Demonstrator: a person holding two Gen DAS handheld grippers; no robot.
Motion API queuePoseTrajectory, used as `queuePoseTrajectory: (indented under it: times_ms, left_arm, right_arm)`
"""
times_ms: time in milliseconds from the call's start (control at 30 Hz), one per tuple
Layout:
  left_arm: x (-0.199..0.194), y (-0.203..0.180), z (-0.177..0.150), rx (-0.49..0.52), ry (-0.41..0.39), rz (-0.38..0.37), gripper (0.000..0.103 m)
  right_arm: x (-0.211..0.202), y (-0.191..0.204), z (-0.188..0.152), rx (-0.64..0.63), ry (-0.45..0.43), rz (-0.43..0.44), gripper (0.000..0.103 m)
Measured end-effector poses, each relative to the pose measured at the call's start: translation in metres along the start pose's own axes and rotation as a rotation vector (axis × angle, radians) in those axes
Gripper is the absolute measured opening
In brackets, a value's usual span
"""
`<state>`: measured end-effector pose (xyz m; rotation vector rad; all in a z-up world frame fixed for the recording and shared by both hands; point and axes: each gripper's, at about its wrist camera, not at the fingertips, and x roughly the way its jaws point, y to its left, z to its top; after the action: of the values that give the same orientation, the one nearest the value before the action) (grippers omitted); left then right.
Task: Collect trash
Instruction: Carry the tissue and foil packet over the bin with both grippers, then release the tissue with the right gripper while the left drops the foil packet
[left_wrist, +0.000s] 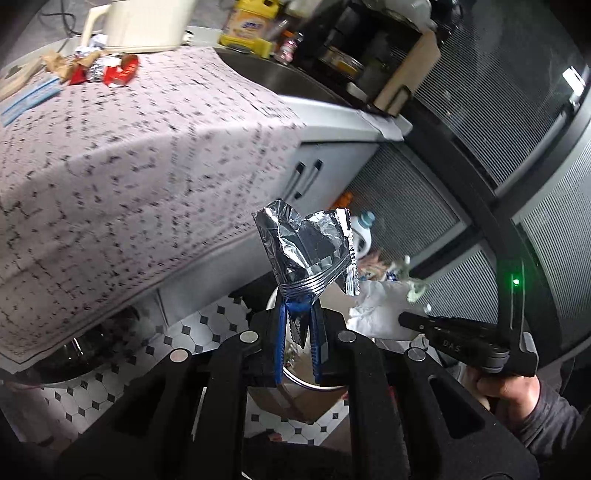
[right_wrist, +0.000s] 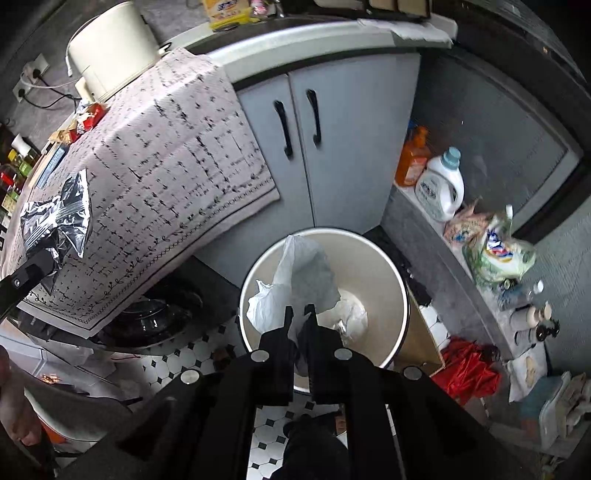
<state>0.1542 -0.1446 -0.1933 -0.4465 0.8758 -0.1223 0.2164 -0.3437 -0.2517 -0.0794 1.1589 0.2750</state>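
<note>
The round bin (right_wrist: 391, 280) stood on the floor below the cloth-draped table (left_wrist: 110, 166). Over it, the right gripper (right_wrist: 298, 314) pinched white tissue (right_wrist: 295, 273), ready to drop. Leftward, the left gripper (left_wrist: 300, 314) squeezed a foil wrapper (left_wrist: 303, 251), seemingly binward.

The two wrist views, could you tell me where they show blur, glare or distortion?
Left wrist view: the patterned cloth is motion-smeared, while the foil wrapper in the left gripper is sharp with bright glints. Right wrist view: fisheye bends the cabinet doors, the cloth's edge is slightly smeared, and the white tissue in the right gripper over the bin looks pale but readable.
</note>
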Motion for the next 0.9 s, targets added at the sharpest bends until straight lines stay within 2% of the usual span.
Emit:
queuePoseTrajectory:
  times_ms: [67, 100, 133, 500, 567, 700, 800, 833, 900]
  left_arm:
    - [0.006, -0.008, -0.004, 0.011, 0.015, -0.002, 0.011]
    - [0.008, -0.012, -0.005, 0.018, 0.022, -0.003, 0.011]
    - [0.01, -0.015, -0.007, 0.023, 0.027, -0.004, 0.012]
    - [0.041, -0.041, -0.003, 0.104, 0.112, -0.046, 0.011]
    - [0.048, -0.048, -0.001, 0.126, 0.13, -0.064, 0.012]
    - [0.061, -0.06, 0.003, 0.167, 0.165, -0.104, 0.012]
    - [0.069, -0.07, 0.009, 0.201, 0.181, -0.128, 0.012]
    - [0.071, -0.072, 0.011, 0.207, 0.186, -0.141, 0.014]
    - [0.077, -0.075, 0.015, 0.218, 0.203, -0.155, 0.031]
  right_arm:
    - [0.006, -0.008, -0.006, 0.013, 0.013, 0.005, 0.022]
    - [0.008, -0.01, -0.007, 0.02, 0.014, 0.004, 0.041]
    - [0.007, -0.015, -0.01, 0.032, 0.002, -0.002, 0.051]
    - [-0.022, -0.051, -0.019, 0.149, -0.072, -0.048, 0.05]
    - [-0.033, -0.057, -0.02, 0.172, -0.091, -0.059, 0.051]
    - [-0.052, -0.067, -0.023, 0.215, -0.131, -0.085, 0.062]
    - [-0.063, -0.073, -0.024, 0.249, -0.15, -0.103, 0.062]
    - [-0.066, -0.075, -0.024, 0.261, -0.156, -0.107, 0.062]
    - [-0.072, -0.077, -0.023, 0.277, -0.165, -0.117, 0.062]
